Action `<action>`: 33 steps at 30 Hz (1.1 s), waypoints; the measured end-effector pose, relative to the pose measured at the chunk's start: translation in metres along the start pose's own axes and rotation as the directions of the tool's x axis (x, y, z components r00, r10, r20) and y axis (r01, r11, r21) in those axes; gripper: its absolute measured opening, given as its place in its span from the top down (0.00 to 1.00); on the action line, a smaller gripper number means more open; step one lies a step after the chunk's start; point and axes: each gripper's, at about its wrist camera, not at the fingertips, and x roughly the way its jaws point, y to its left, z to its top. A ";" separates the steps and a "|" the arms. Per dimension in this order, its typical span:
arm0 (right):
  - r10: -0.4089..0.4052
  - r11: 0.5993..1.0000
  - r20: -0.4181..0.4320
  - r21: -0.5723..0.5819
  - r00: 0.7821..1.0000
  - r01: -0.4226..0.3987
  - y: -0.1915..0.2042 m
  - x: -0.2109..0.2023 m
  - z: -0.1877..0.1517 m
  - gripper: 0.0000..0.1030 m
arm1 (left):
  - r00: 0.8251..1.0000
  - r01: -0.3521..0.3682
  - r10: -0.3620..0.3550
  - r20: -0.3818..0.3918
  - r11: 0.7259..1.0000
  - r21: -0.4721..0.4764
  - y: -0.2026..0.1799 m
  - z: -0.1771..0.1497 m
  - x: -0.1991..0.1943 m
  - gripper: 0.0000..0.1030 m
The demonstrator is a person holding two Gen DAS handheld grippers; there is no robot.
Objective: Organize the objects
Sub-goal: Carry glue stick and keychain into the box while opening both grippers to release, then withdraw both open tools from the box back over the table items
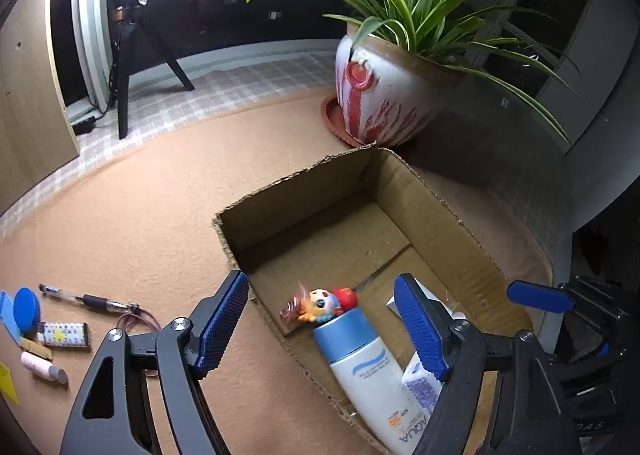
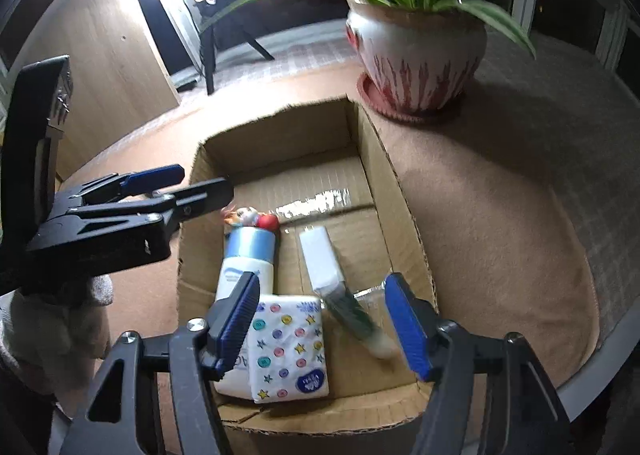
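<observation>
- Far left, on the tan felt mat (image 1: 152, 215): my still unsorted items, namely a blue round-lidded case (image 1: 26, 309), a clear pen (image 1: 88, 300), a small star-printed pack (image 1: 66, 334), a pink tube (image 1: 43, 367) and a loop of thin cord (image 1: 138, 321) (all well apart from the box).
- My left gripper (image 1: 322, 329): jaws stand wide apart with nothing pressed between the blue pads; it hangs over the near left wall of the cardboard box (image 1: 280, 195).
- Below it, inside the box: a small cartoon figurine (image 1: 320, 305), blurred, touching the blue cap of a white sunscreen bottle (image 1: 372, 371), which lies on its side.
- Box centre, right wrist view: the cardboard box (image 2: 384, 159) also holds a button-and-star printed tissue pack (image 2: 288, 347), lying partly over the bottle (image 2: 250, 251).
- My right gripper (image 2: 324, 325): jaws parted, gripping nothing; it is above the box's near end.
- Just right of the tissue pack: a long white and dark green packet (image 2: 332, 279), blurred, slanting across the box floor between my pads without touching them.
- Beyond the box, right: a spider plant in a red-and-white ceramic pot (image 2: 416, 55) on a saucer.
</observation>
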 end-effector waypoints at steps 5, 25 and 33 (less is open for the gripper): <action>0.016 1.000 0.004 -0.003 1.000 -0.016 0.009 -0.001 0.003 0.40 | 1.000 -0.011 0.011 0.011 1.000 -0.008 0.010 -0.006 -0.011 0.24; 0.146 0.986 -0.020 -0.082 0.989 -0.147 0.102 0.015 0.030 0.40 | 0.980 -0.194 0.198 -0.007 0.952 -0.236 0.166 -0.084 -0.095 0.24; 0.196 0.974 -0.090 -0.101 0.976 -0.205 0.150 0.048 0.050 0.40 | 0.967 -0.254 0.250 -0.053 0.916 -0.310 0.225 -0.122 -0.110 0.24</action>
